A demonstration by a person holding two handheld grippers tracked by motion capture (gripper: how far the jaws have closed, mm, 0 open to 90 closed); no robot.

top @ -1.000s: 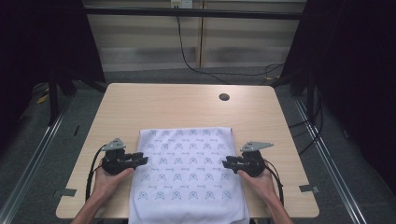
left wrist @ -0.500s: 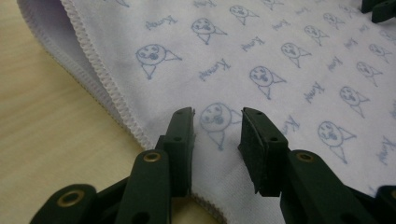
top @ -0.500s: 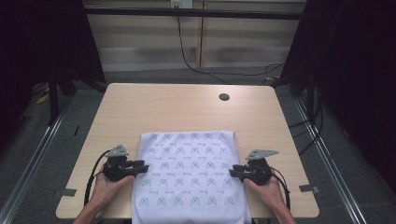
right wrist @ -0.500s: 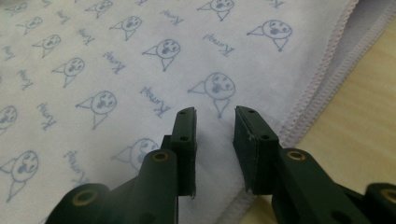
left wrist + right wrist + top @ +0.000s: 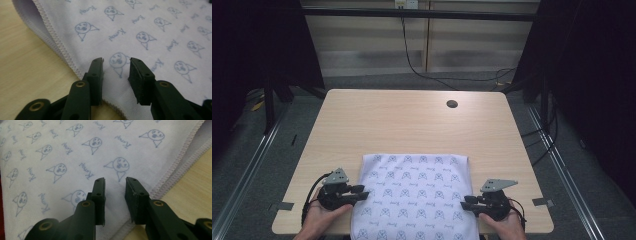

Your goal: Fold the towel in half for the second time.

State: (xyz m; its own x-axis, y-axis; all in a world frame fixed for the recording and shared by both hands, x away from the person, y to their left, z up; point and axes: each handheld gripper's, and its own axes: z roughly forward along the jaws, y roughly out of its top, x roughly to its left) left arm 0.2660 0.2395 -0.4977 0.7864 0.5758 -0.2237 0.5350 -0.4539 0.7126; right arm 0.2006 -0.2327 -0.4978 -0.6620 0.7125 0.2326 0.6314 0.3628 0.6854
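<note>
Now both tools, L & R, lie level, jaws parted at cloth edges.

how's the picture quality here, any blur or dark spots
High view: the table is evenly lit, its surroundings nearly black. Left gripper view: the printed cloth is sharp near the jaws and softens farther off. Right gripper view: the jaws' near parts look blurred.

Pale blue script word, seemingly "Kuromi", repeated beside cartoon faces on cloth
</note>
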